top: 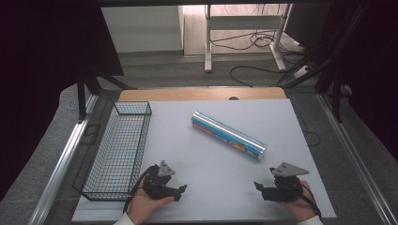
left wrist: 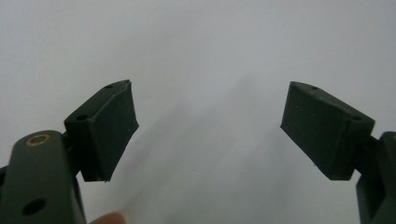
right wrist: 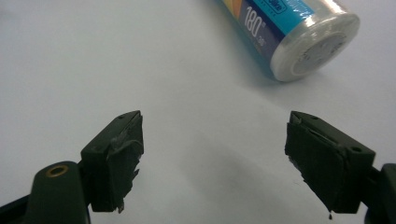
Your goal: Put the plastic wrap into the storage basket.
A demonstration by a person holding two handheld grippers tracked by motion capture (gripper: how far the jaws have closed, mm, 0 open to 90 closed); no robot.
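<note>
A long roll wrapped in clear film with a blue and orange label lies diagonally on the white table, near the middle. Its near end appears at the top right of the right gripper view. My left gripper rests at the front left of the table, held in a hand, open with nothing between its jaws. My right gripper sits at the front right, just short of the roll's near end, open and empty.
A black wire basket stands along the table's left edge, empty. Beyond the table's far wooden edge are a floor with cables and a white desk frame.
</note>
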